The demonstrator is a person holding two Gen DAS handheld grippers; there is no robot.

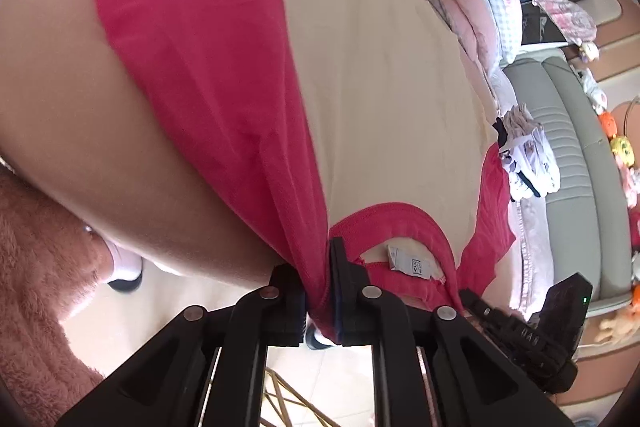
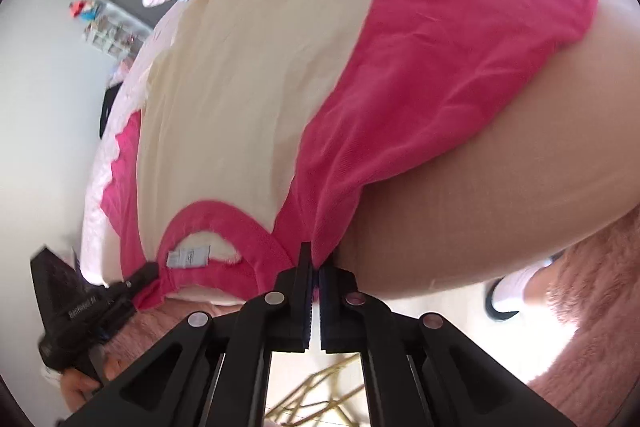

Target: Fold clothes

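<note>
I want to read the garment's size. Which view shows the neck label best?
The left wrist view: the neck label lies close, above the left gripper, its print faintly visible. In the right wrist view the label sits further left, blurred, inside the shirt's pink collar.

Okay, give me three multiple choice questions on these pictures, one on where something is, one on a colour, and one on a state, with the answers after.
1. Where is the white label?
A. Inside the neckline
B. On a sleeve hem
C. On the floor

2. What colour are the shirt sleeves?
A. Blue
B. Pink
C. Green

3. How does the left tool stand?
A. Wide open, empty
B. Shut on the shirt
C. Lying on the bed

Answers: 1 A, the label sits within the pink collar loop. 2 B, pink sleeves flank the cream body. 3 B, pink cloth is pinched between its jaws, as with the right tool.
</note>
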